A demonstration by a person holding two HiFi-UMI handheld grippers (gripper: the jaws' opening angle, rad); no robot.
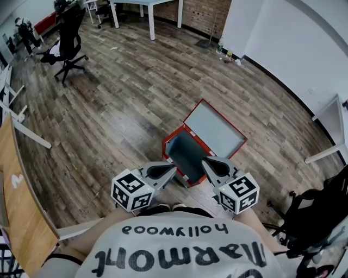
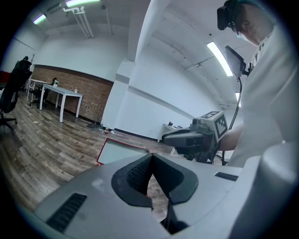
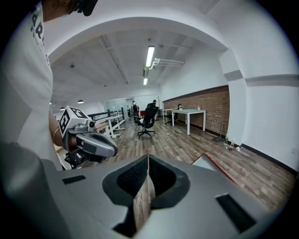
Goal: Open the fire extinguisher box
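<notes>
The red fire extinguisher box [image 1: 187,176] stands on the wood floor in the head view. Its lid [image 1: 215,130] is swung back, showing a pale grey inner face, and the box's dark inside is exposed. My left gripper [image 1: 174,167] hangs just left of the box's front, shut with nothing in it. My right gripper [image 1: 205,160] hovers over the box's front right, also shut and empty. The left gripper view shows its jaws [image 2: 150,156] together, the lid [image 2: 119,151] beyond and the right gripper [image 2: 187,137] opposite. The right gripper view shows its jaws [image 3: 147,161] together and the left gripper [image 3: 93,142].
A black office chair [image 1: 68,40] stands at the far left and a white table [image 1: 147,16] at the back. A wooden desk edge [image 1: 16,195] runs along the left. A white wall [image 1: 293,43] bounds the right, with a black chair [image 1: 315,217] at the lower right.
</notes>
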